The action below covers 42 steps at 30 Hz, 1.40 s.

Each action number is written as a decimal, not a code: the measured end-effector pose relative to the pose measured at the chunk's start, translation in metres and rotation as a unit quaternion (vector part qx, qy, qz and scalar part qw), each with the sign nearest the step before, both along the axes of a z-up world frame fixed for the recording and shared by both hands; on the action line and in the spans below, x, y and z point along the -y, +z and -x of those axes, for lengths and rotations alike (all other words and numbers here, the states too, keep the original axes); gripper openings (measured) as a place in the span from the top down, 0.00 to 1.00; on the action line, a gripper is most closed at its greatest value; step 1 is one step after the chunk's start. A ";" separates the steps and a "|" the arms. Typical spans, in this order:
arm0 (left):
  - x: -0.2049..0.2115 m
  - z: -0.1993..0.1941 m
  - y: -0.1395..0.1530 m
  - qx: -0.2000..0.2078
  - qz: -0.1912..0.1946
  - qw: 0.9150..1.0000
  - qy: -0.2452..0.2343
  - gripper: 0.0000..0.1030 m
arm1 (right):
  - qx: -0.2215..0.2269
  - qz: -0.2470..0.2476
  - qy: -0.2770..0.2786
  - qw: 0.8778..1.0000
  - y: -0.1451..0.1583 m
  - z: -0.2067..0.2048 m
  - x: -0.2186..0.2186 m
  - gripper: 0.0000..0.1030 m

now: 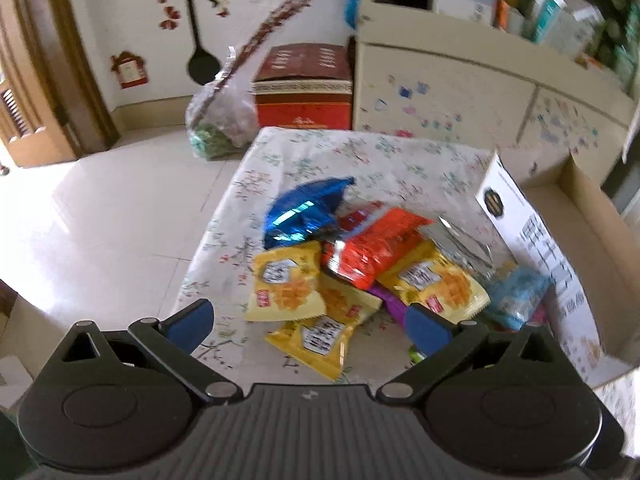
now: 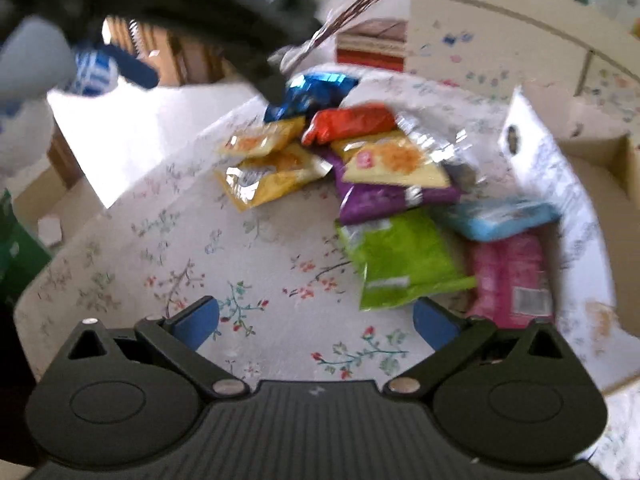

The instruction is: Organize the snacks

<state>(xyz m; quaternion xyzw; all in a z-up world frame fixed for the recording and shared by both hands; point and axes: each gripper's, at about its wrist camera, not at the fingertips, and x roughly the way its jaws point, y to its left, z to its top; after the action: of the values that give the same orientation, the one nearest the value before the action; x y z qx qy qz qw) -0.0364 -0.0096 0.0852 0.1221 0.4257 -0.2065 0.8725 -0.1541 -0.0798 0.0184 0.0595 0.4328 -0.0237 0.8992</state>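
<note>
Right now my left claw [image 1: 308,320] stands wide and empty, hovering over the near edge of the snack pile, with a yellow packet [image 1: 286,286] lying in the gap between its blue pads [image 1: 192,318]. My right claw [image 2: 316,320] is equally wide and holds nothing; below it is only bare flowered cloth, with the green packet [image 2: 400,264] just beside its right pad.

All the snacks sit heaped on the table [image 1: 320,160], overlapping: the red packet [image 1: 380,248] rides on the yellow ones, the blue foil packet [image 1: 304,212] lies behind, and the purple packet [image 2: 384,200] is half buried. The cardboard box [image 1: 592,216] stands at the right, its printed flap [image 1: 532,240] raised between pile and box; in the right view the light-blue packet [image 2: 500,218] and the pink packet [image 2: 512,276] lie against it.

What I worry about: closing on this heap could pinch two slick wrappers at once, or drag the red one off as I lift. I judge the flap likely to catch a packet carried across. In the right view my left claw hangs over the far side of the pile, so both could collide if they reach together.

Printing shows on the packets and flap, but blur leaves no brand I can read.
</note>
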 end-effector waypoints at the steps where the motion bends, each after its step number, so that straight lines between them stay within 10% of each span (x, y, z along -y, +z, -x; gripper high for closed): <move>1: -0.003 -0.002 0.002 0.003 0.002 1.000 0.006 0.00 | 0.002 0.003 -0.005 1.000 0.006 0.003 0.001 0.01; 14: -0.005 -0.002 0.008 0.010 0.005 1.000 0.011 0.00 | 0.062 0.050 -0.158 0.984 0.086 0.030 0.109 0.01; 23: 0.005 0.005 0.004 0.010 -0.003 1.000 -0.004 0.00 | -0.052 0.032 -0.327 0.943 0.046 0.019 0.188 0.01; 31: 0.003 0.003 0.002 0.009 -0.003 1.000 0.000 0.00 | -0.119 0.058 -0.345 0.929 0.036 0.027 0.175 0.01; 42: 0.007 0.010 -0.001 -0.006 0.000 1.000 -0.016 0.00 | -0.100 0.009 -0.382 0.919 0.045 0.053 0.142 0.01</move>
<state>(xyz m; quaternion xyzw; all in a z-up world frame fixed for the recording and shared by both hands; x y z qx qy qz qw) -0.0465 -0.0165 0.0839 0.1281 0.4288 -0.2214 0.8665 -0.2071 -0.2215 0.0632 0.2099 0.4644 -0.3753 0.7742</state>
